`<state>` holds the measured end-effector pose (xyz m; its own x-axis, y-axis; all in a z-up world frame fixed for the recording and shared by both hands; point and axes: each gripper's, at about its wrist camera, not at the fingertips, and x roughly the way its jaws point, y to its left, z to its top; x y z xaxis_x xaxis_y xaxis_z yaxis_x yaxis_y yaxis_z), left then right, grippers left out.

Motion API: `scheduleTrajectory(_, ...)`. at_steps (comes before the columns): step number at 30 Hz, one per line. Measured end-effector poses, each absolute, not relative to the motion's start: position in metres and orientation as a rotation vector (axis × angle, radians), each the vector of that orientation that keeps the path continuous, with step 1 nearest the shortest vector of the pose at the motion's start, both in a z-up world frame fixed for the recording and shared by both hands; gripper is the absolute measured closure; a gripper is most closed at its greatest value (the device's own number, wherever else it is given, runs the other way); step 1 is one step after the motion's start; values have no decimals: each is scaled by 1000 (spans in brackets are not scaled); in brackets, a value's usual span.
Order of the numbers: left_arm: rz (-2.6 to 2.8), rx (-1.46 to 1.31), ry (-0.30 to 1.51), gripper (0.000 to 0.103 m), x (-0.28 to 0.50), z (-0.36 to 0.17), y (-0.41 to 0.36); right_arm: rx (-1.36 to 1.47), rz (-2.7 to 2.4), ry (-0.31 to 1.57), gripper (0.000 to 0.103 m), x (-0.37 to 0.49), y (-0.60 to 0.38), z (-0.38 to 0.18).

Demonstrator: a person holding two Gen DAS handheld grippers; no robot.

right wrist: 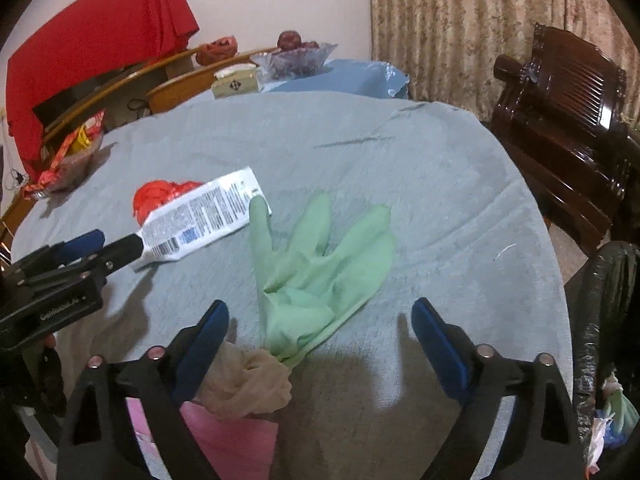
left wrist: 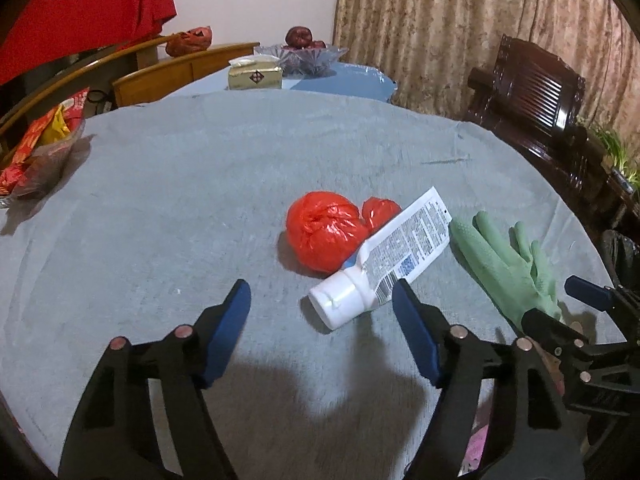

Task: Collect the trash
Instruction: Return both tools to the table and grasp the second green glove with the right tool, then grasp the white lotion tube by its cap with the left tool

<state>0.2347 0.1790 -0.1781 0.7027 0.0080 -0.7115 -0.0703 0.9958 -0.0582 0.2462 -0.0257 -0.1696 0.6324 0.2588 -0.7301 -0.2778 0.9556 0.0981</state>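
A white squeeze tube point(left wrist: 384, 260) lies on the grey tablecloth point(left wrist: 200, 184), cap toward me, leaning on a crumpled red plastic bag point(left wrist: 326, 232). A green rubber glove point(left wrist: 508, 264) lies to its right. My left gripper point(left wrist: 322, 298) is open and empty, its jaws just short of the tube's cap. My right gripper point(right wrist: 320, 316) is open and empty over the glove's point(right wrist: 320, 264) cuff. The tube point(right wrist: 204, 216) and red bag point(right wrist: 156, 196) show left in the right wrist view. A beige crumpled cloth point(right wrist: 248, 388) and a pink item point(right wrist: 228, 436) lie at the near edge.
A bowl of red and yellow wrappers point(left wrist: 40, 152) sits at the table's left edge. A tissue box point(left wrist: 256, 74) and a glass fruit bowl point(left wrist: 300, 56) stand on a far blue table. A dark wooden chair point(right wrist: 568, 120) and a black trash bag point(right wrist: 604, 340) are right.
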Motion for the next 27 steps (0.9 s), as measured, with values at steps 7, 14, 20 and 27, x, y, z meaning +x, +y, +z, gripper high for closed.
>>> scheduleTrajectory(7,-2,-87,840,64,242,-187,172,-2,400,867,62,248,-22,-173)
scheduleTrajectory(14,-24,-104,850,66,227,-182,155,-11,387,855,71,249,-33,-165)
scheduleTrajectory(20,-63,-104,866,44,211,-179,138,13,337,850,71,255,-52,-159)
scheduleTrajectory(27,-3,-1,826,30,224,-174,137,31,327,844,71,254,-61,-157)
